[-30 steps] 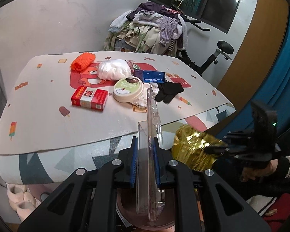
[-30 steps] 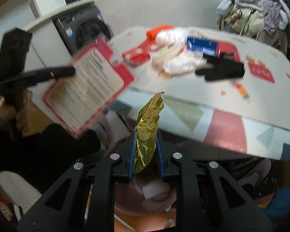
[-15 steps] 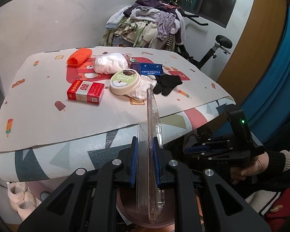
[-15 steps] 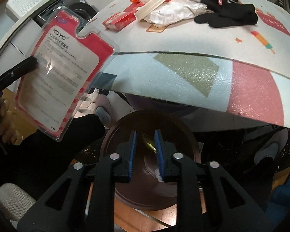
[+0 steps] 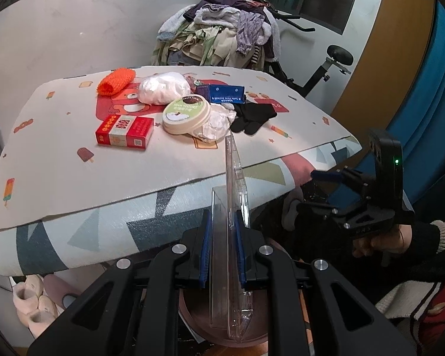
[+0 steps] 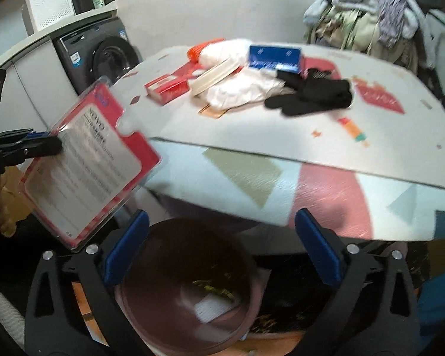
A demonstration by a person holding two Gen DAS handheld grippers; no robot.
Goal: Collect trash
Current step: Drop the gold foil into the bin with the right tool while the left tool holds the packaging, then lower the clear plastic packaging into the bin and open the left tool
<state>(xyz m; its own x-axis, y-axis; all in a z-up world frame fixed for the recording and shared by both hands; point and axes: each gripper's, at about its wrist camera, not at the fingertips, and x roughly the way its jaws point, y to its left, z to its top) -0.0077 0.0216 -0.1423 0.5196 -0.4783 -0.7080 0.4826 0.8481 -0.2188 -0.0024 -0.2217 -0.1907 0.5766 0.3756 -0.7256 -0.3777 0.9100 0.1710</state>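
Blister pack (image 5: pixel 233 222) sits clamped in left tool (image 5: pixel 222 246); right tool (image 6: pixel 222 255) just spread empty.

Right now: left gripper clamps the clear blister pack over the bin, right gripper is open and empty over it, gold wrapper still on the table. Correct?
Not quite. The gold wrapper is not on the table; the right wrist view shows it inside the bin. The rest stands: left gripper clamps the blister pack, and the right gripper, whose jaws have just been opening, is empty.

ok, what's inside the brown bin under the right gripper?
In the brown bin: a crumpled gold wrapper and a white scrap. The blur and the bin's near rim hide anything deeper.
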